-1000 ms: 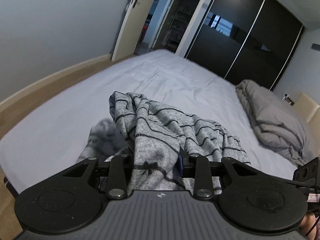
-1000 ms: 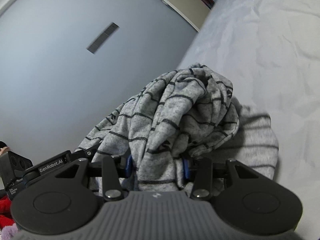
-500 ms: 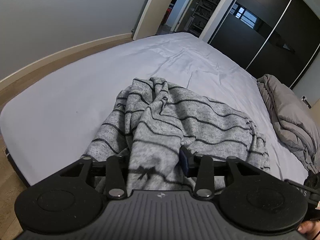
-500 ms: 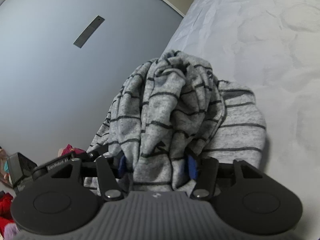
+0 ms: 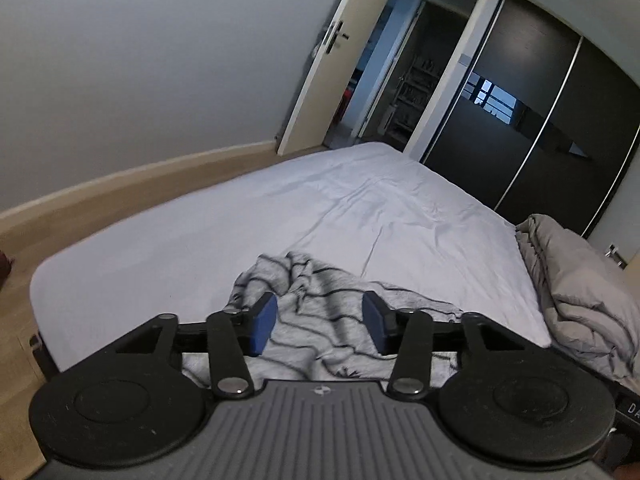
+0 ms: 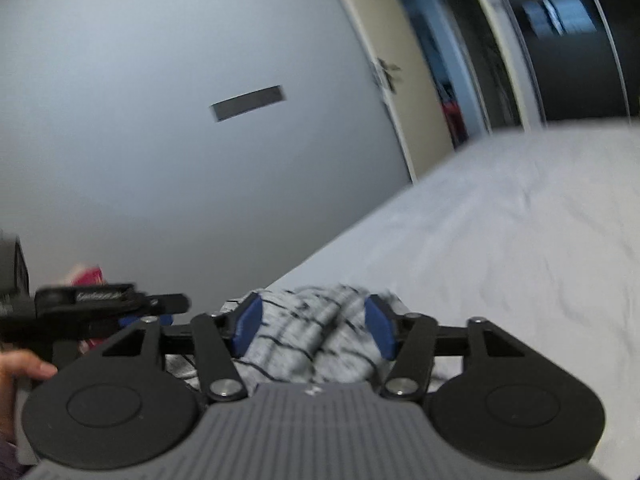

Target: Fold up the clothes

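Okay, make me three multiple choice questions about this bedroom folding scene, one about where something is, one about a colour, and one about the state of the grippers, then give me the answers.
1. Where does the striped garment lie?
A. on the floor
B. on the bed, near its close edge
C. on the grey duvet

2. What colour are the pads on the fingers?
A. blue
B. red
C. white

3. How do the left gripper and right gripper stand?
A. both shut on cloth
B. one open, one shut
C. both open

Answers:
1 B, the garment is crumpled on the sheet.
2 A, blue pads show in both wrist views.
3 C, the fingers stand wide apart around the cloth without pinching it.
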Motion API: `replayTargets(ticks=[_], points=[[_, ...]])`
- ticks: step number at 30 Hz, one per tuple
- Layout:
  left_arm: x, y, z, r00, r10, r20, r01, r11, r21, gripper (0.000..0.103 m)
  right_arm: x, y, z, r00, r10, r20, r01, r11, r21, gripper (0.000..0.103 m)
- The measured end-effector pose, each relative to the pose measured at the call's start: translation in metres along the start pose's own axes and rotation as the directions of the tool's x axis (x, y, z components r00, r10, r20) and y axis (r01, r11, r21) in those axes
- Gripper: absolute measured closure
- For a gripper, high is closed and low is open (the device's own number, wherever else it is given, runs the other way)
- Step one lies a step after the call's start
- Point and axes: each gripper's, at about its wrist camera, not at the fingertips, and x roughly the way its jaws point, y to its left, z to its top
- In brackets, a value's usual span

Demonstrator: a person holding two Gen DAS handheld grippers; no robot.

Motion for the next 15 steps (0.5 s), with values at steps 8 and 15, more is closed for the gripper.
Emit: replayTargets(ticks=[8, 15], points=[[0.024, -0.022, -0.022, 0.994, 0.077, 0.076, -0.084, 0.992, 0.093, 0.076, 0.055, 0.027, -0.016, 0.997, -0.065, -0.031, 0.061, 0.993, -0.104, 0.069], [0.063, -0.018, -0.038, 0.989, 0.150, -0.008, -0.149, 0.985, 0.084, 0.076, 0.098, 0.004, -0.041, 0.981, -0.183, -0.059, 0.179, 0.982, -0.067, 0.069]])
